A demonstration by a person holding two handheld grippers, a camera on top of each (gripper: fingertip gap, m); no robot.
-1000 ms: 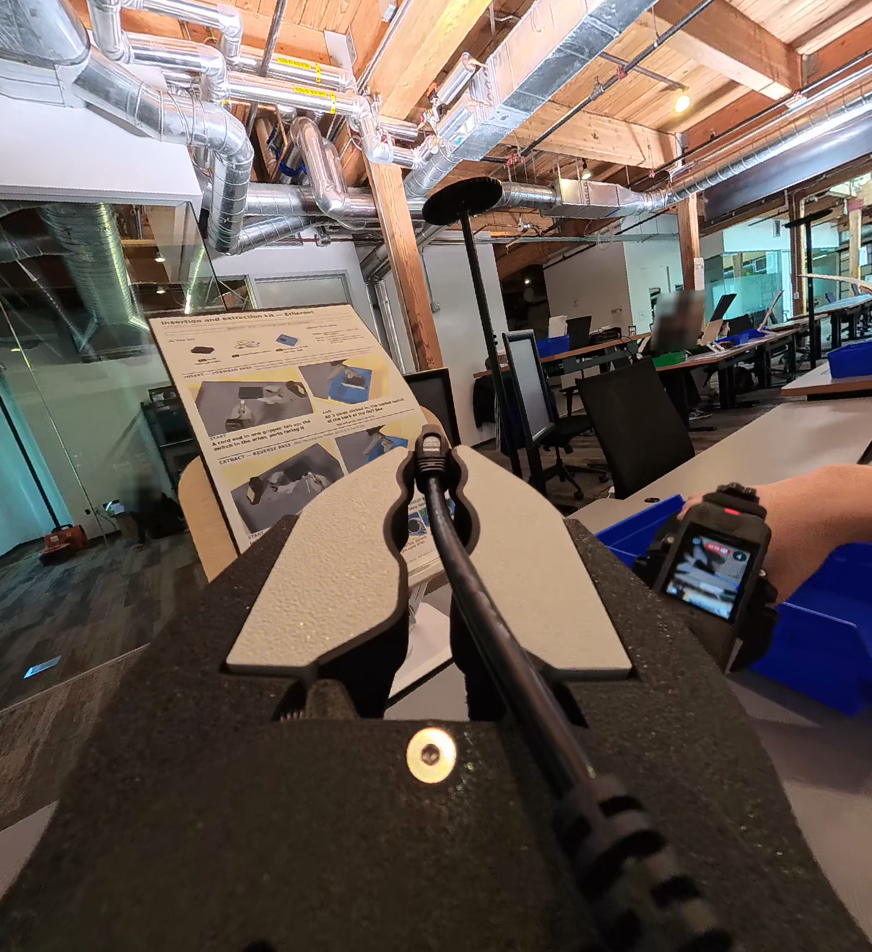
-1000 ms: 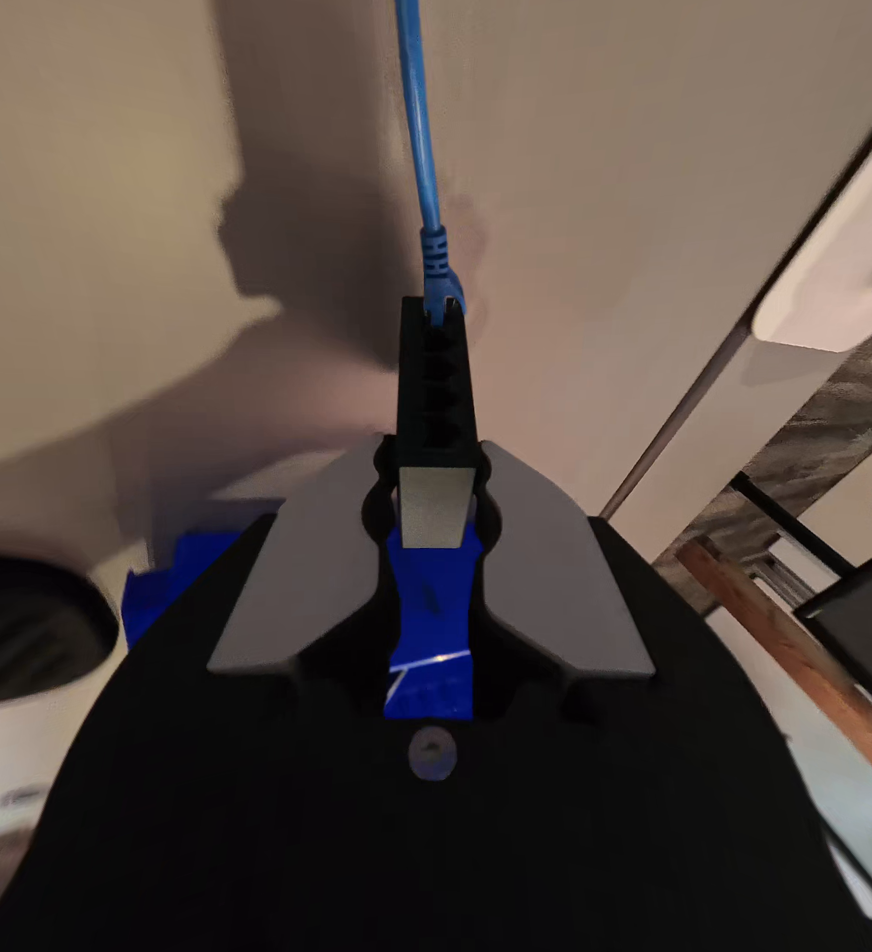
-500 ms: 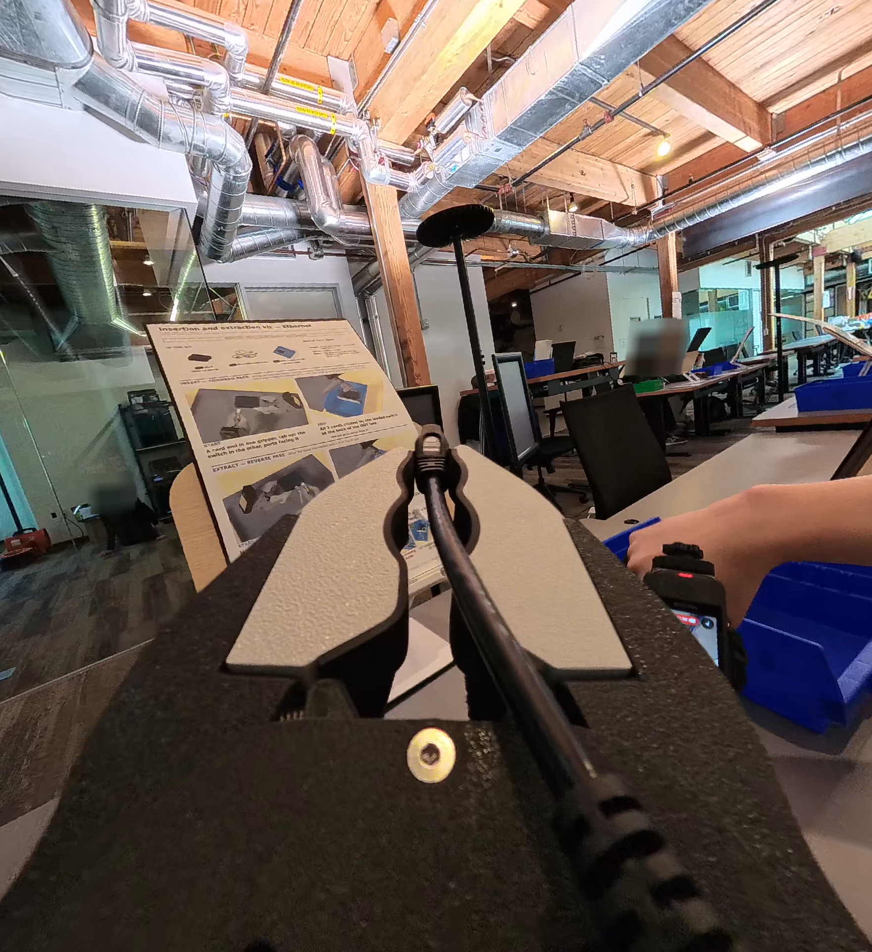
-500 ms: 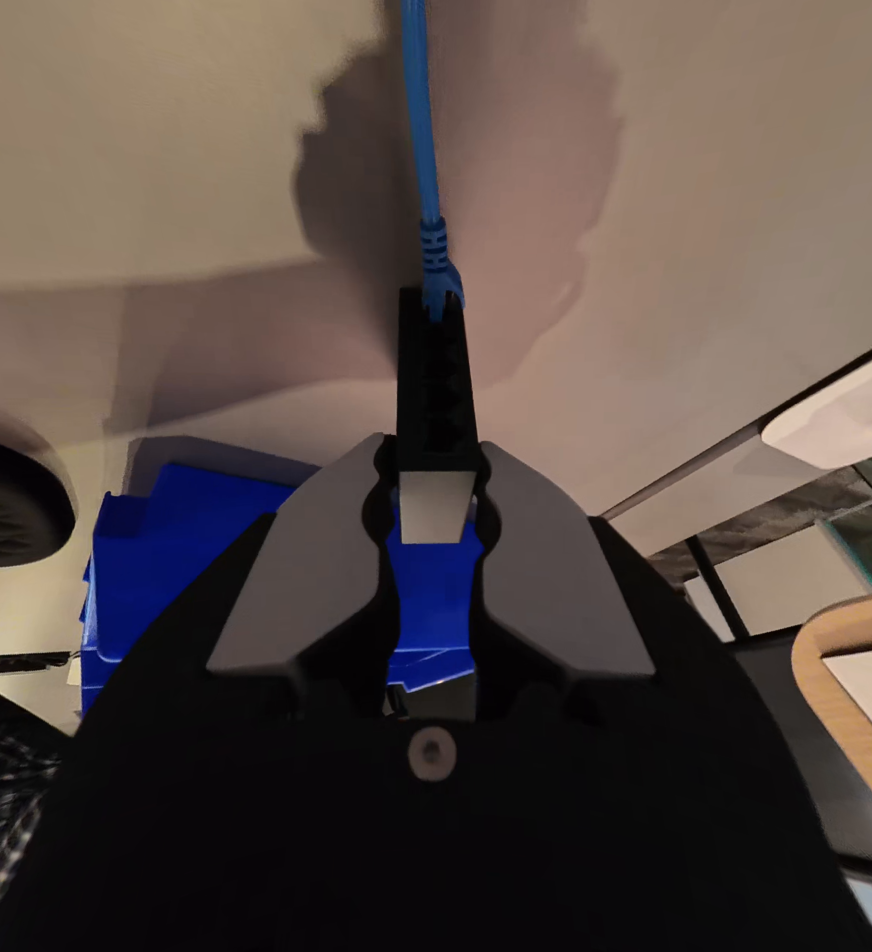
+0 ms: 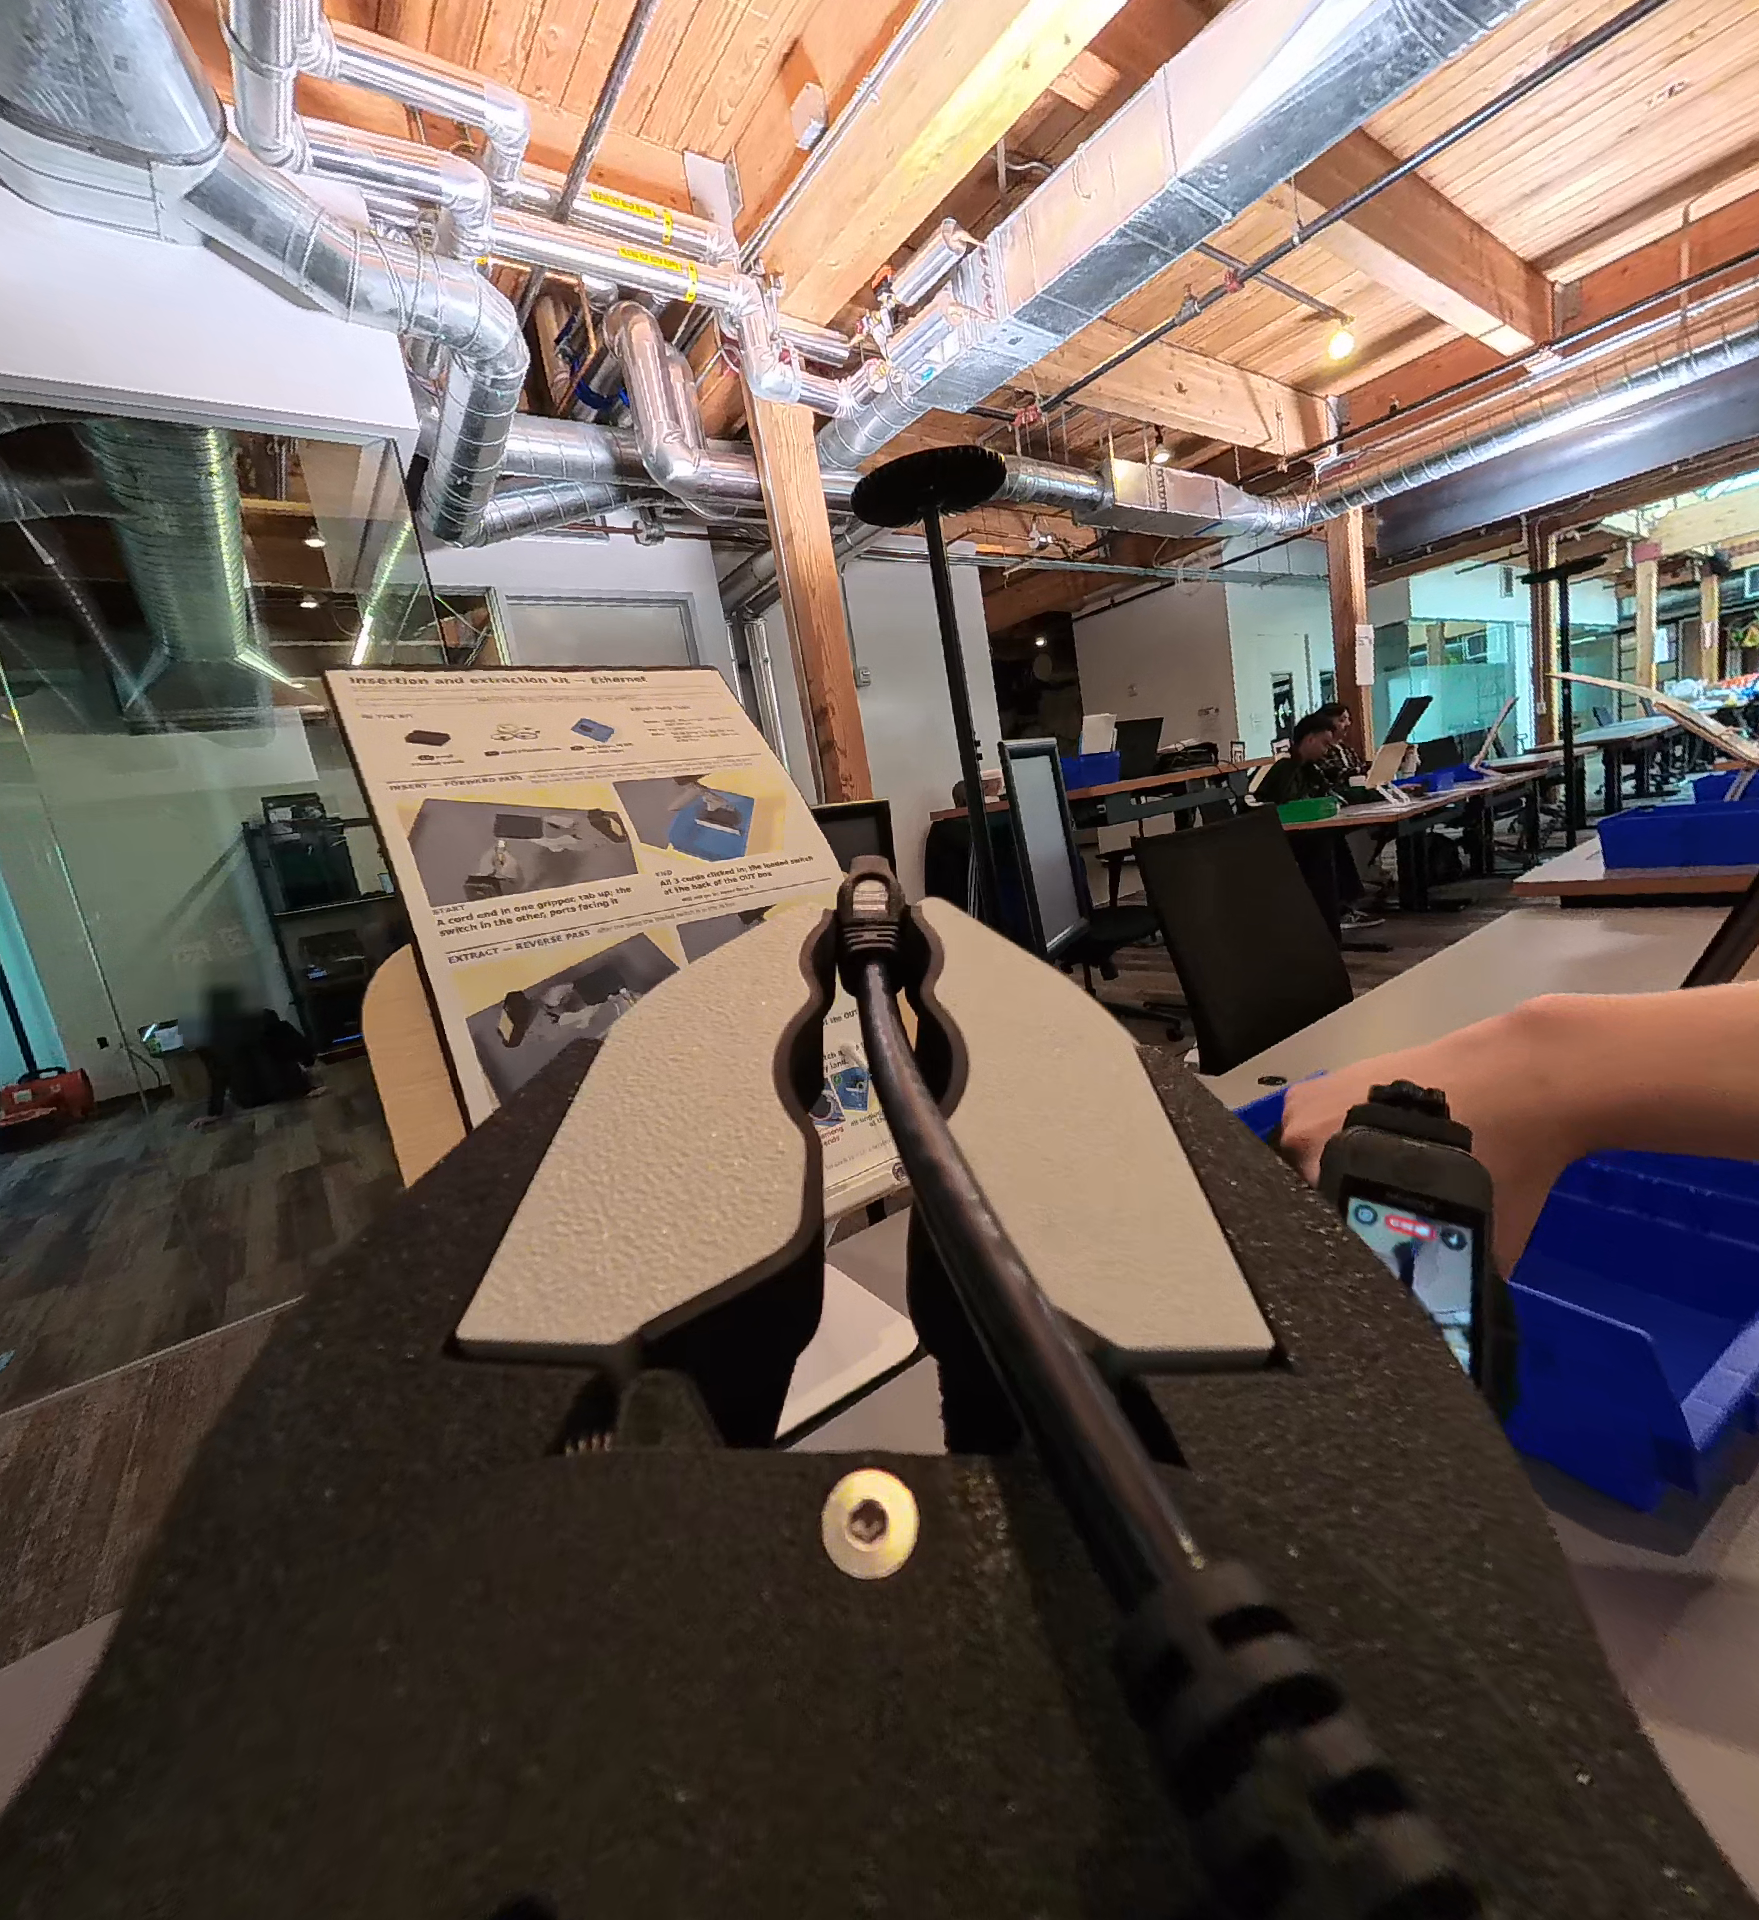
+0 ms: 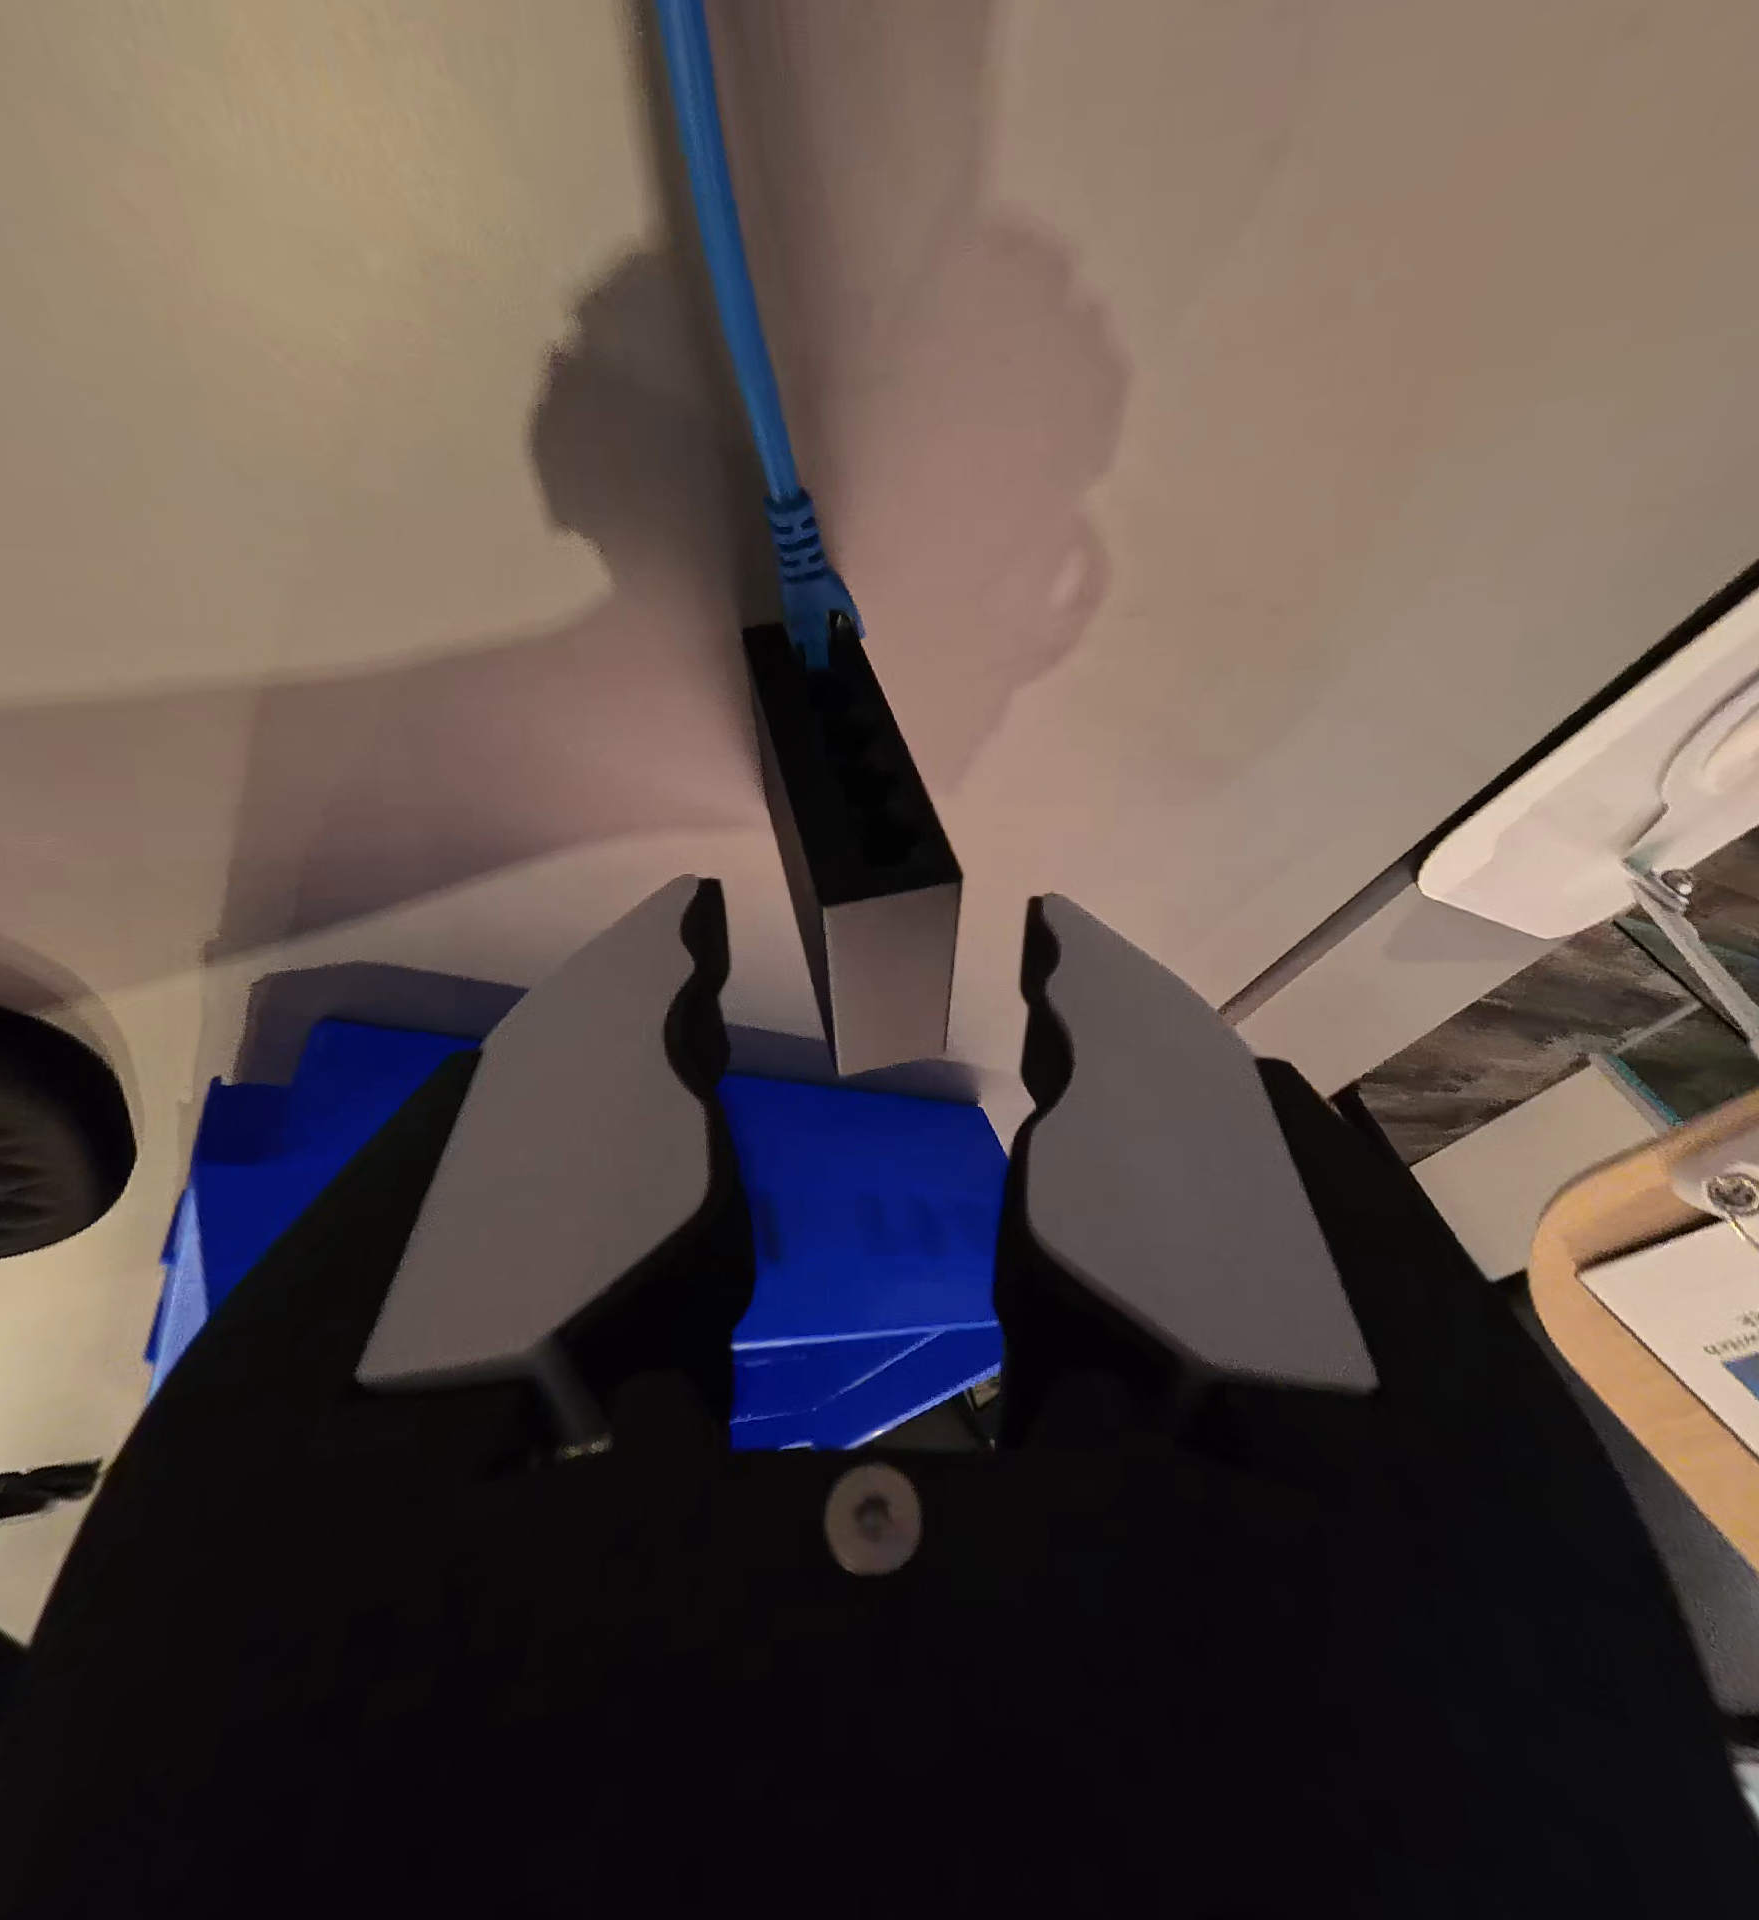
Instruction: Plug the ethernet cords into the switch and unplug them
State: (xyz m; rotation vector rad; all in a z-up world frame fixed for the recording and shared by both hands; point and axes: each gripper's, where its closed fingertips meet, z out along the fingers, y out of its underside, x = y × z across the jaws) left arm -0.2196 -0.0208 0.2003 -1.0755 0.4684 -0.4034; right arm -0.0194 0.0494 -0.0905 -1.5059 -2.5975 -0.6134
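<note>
In the left wrist view my left gripper (image 5: 872,920) is shut on the plug end of a black ethernet cord (image 5: 968,1164), which runs back over the gripper body; it is held up in the air, facing an instruction board (image 5: 563,821). In the right wrist view my right gripper (image 6: 873,935) is open. The black switch (image 6: 854,790) stands between the spread fingers with a gap on each side, tilted, its near end over a blue bin (image 6: 854,1226). A blue ethernet cord (image 6: 740,312) is plugged into the switch's far port. The right gripper's back and a hand (image 5: 1415,1247) show in the left wrist view.
The blue bin (image 5: 1664,1320) sits on the pale table (image 5: 1477,987) at the right of the left wrist view. The instruction board on its wooden stand (image 6: 1685,1320) is at the right edge of the right wrist view. Office desks and chairs stand beyond. The left gripper's tips are roughly 35 cm from the right gripper's.
My right gripper's fingers have opened and let go of the switch, which now tilts free between them above the blue bin. My left gripper keeps its hold on the black cord.
</note>
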